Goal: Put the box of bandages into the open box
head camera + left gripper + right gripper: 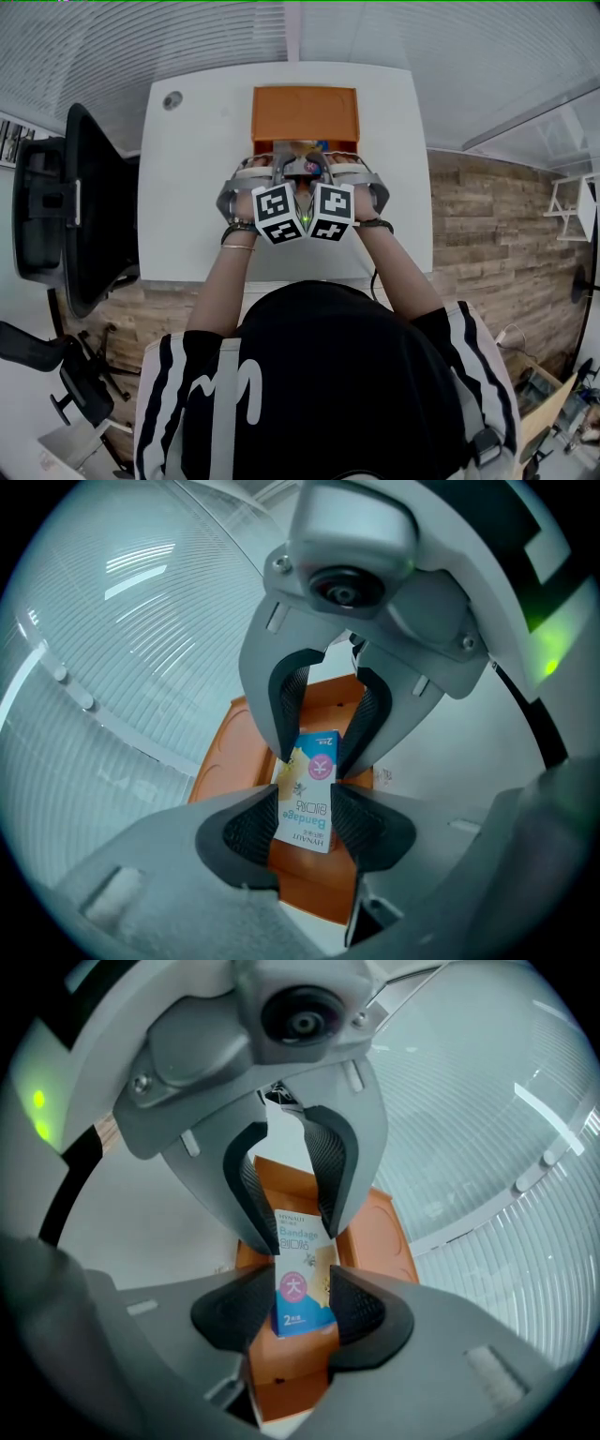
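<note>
A small white and blue bandage box [307,799] [300,1274] hangs in the air above the open orange box [305,112] [225,757] [384,1232]. Both grippers face each other and pinch it from opposite ends. My left gripper [305,822] [281,171] is shut on one end. My right gripper [302,1307] [328,171] is shut on the other end. In the head view the bandage box [306,168] is mostly hidden between the jaws, just at the near edge of the orange box. The orange box stands at the far middle of the white table [192,197].
A black office chair [66,206] stands to the left of the table. A round cable hole [172,99] is at the table's far left corner. A white shelf frame [574,206] stands on the wooden floor at the far right.
</note>
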`<act>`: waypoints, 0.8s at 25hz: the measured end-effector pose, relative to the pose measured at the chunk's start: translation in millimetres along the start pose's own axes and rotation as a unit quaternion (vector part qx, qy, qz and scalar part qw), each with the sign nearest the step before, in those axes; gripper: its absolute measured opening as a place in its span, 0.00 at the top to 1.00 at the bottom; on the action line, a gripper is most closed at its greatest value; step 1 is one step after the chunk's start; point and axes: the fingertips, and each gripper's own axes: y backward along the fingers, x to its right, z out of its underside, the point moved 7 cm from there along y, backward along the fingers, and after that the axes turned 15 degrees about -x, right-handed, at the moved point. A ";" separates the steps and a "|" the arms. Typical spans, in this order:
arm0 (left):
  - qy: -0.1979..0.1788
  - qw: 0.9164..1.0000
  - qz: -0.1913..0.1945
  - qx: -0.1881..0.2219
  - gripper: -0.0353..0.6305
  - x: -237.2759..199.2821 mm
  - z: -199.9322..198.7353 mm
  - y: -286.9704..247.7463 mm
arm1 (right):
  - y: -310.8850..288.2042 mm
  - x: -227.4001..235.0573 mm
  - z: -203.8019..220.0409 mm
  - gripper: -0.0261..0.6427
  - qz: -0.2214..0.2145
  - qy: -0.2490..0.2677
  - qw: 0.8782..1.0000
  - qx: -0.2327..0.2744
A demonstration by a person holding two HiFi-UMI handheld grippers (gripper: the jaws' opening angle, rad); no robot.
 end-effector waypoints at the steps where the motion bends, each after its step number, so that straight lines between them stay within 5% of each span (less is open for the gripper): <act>1: 0.000 1.000 0.000 0.000 0.68 0.6 0.7 0.4 | 0.1 -0.6 -0.2 0.69 0.000 -0.002 1.000 0.001; 20: 0.047 0.998 -0.017 0.025 0.68 5.4 1.6 19.9 | 29.5 1.5 4.3 0.72 0.007 -0.073 0.996 0.056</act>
